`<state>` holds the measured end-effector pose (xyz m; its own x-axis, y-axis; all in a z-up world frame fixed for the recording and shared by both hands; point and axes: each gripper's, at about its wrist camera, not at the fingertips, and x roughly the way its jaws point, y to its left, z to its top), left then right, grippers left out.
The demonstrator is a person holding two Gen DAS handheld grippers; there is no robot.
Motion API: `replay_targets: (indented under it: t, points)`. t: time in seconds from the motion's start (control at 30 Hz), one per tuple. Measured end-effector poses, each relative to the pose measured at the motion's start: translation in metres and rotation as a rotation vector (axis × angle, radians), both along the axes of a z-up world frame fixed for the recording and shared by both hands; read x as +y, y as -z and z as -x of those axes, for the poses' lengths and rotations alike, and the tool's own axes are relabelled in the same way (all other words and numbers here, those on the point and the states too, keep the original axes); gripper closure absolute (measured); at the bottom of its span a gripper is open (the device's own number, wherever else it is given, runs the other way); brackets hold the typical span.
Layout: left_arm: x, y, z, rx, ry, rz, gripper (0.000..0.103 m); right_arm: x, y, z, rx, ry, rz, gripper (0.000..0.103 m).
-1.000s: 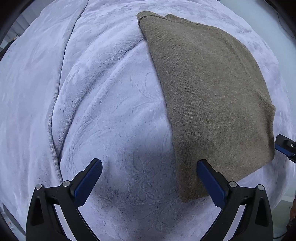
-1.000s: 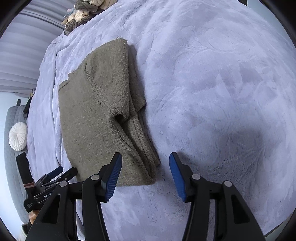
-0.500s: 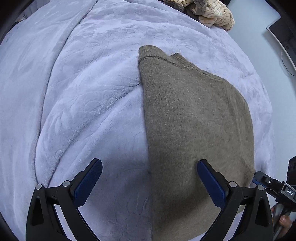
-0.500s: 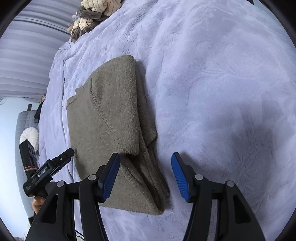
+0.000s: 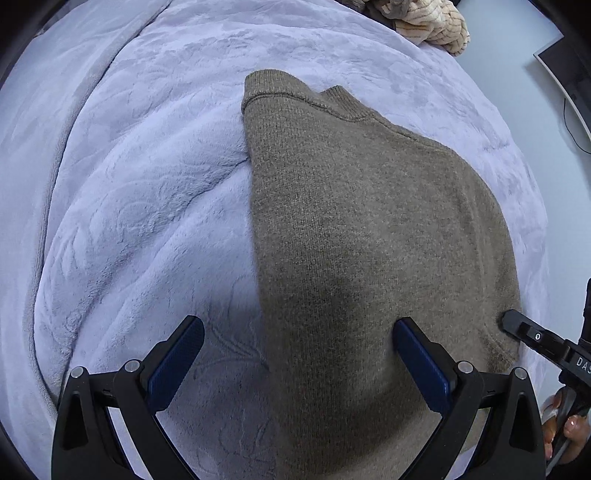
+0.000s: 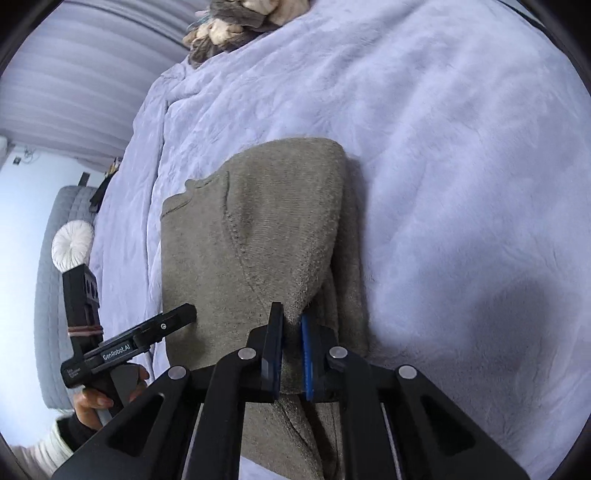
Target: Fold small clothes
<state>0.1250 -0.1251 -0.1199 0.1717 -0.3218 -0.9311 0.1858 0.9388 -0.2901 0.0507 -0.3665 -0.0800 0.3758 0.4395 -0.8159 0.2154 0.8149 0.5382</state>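
So the right tongs (image 6: 291, 325) have just snapped closed, and there's a pinch of the olive-brown knitted sweater (image 5: 369, 240) between the blue pads, right where the folded-over sleeve edge meets the body. Grabbing at that layered edge makes sense to me: it looks like the spot you'd hold to carry the next fold over without the sleeve slipping out.

The left tongs (image 5: 299, 354) are wide open, pointing steeply down, straddling the sweater's left edge near the hem. One pad is over the knit, the other over the bedding, and neither is pressing on anything. My guess is they're lining up to take the matching corner so both sides lift together.

The sweater itself lies flat on the pale lavender plush blanket (image 5: 147, 184) covering the bed, already narrowed into a long strip with the ribbed collar at the far end. Still one fold short, I'd say.

Further out there's a heap of beige and grey clothes (image 6: 236, 26) at the far edge of the bed, well apart from the sweater.
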Motion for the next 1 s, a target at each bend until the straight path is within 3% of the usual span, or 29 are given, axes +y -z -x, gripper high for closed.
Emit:
replay_targets:
  t: [0.1, 0.13, 0.2, 0.33, 0.4, 0.43, 0.73, 1.0]
  points:
    - [-0.001, 0.002, -0.001, 0.004, 0.003, 0.008, 0.000, -0.004, 0.007, -0.002, 0.050, -0.009, 0.092, 0.089]
    - [-0.002, 0.003, 0.000, 0.003, 0.003, 0.006, 0.000, -0.009, 0.014, -0.002, 0.075, 0.005, 0.087, 0.073]
    - [-0.002, 0.003, -0.001, 0.002, 0.004, 0.007, 0.000, -0.024, 0.025, -0.001, 0.122, 0.048, 0.066, 0.051]
    - [-0.002, 0.004, -0.002, 0.003, 0.013, 0.011, 0.000, -0.034, 0.028, -0.002, 0.126, 0.035, -0.040, 0.043]
    - [-0.010, 0.006, -0.006, 0.004, 0.018, 0.013, 0.000, -0.039, 0.032, -0.003, 0.127, 0.015, -0.151, 0.027]
    - [-0.013, 0.006, -0.007, 0.005, 0.020, 0.014, 0.000, -0.040, 0.036, -0.003, 0.137, 0.007, -0.195, 0.025]
    - [-0.005, 0.020, -0.018, 0.076, 0.024, 0.139, 0.000, -0.046, 0.054, -0.014, 0.124, -0.030, -0.274, 0.024]
    - [-0.032, 0.022, -0.021, 0.074, 0.048, 0.177, 0.000, -0.010, 0.070, -0.043, 0.115, -0.106, -0.305, 0.023]
